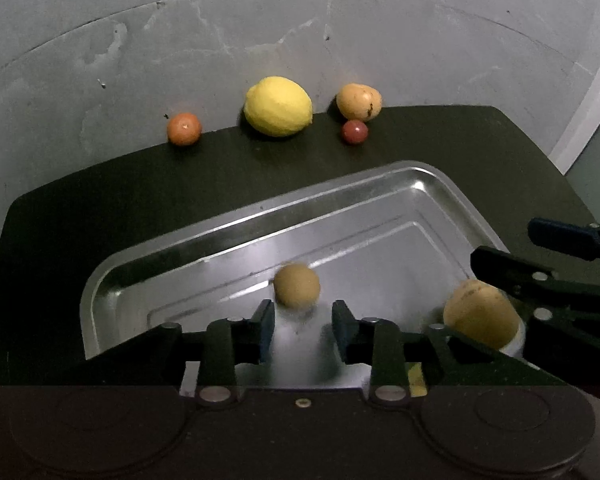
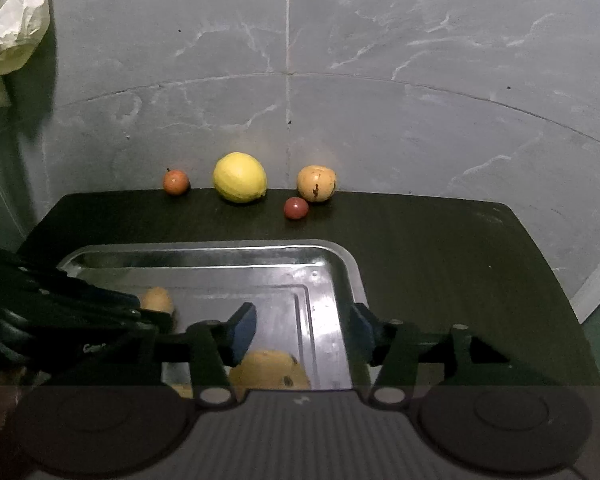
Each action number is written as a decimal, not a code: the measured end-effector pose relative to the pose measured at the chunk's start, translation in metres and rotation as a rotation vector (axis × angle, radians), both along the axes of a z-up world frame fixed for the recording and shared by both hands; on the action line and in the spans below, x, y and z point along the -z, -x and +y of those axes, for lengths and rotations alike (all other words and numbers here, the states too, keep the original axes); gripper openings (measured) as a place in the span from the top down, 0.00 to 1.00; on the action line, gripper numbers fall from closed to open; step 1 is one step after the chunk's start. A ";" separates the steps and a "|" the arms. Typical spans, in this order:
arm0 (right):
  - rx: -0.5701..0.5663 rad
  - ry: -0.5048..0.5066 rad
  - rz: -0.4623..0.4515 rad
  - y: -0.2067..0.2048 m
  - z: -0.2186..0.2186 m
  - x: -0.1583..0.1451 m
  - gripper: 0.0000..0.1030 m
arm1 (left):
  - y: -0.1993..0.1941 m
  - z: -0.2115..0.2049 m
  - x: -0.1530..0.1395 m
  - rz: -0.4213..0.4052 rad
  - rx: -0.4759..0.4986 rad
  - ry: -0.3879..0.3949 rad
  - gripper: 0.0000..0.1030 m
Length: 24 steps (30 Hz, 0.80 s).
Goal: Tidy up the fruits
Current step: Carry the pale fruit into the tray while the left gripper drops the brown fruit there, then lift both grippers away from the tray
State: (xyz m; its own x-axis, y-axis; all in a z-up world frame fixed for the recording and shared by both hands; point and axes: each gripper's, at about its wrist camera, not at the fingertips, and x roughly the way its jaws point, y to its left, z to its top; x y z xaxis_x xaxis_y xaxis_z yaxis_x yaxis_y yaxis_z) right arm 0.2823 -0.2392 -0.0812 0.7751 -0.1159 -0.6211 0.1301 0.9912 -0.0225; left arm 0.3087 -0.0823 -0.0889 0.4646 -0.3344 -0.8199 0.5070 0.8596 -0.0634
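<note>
Both your grippers sit over the metal tray, both spread and holding nothing. Left gripper: the small tan round fruit lies in the tray just past the gap between its fingertips, blurred, so likely rolling. Right gripper hangs over the tray's right end with a larger tan fruit in the tray under its left finger. Four fruits remain at the table's far edge against the wall: small orange one, yellow lemon, spotted peach-coloured one, small red one just in front of it. All lie straight ahead, well apart from both tools. The lemon's long axis runs left-right. The peach-coloured and red ones look nearer your right hand, the orange one nearer your left
</note>
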 end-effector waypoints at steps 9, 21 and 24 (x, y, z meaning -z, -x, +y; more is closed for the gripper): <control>0.014 -0.002 -0.015 0.029 0.012 -0.012 0.12 | 0.019 0.024 -0.014 -0.031 0.015 0.029 0.34; -0.068 -0.024 0.054 0.059 0.049 -0.018 0.00 | 0.054 0.099 -0.029 -0.040 -0.090 0.065 0.05; -0.094 -0.028 0.090 0.064 0.057 -0.017 0.00 | 0.061 0.117 -0.027 -0.028 -0.121 0.047 0.03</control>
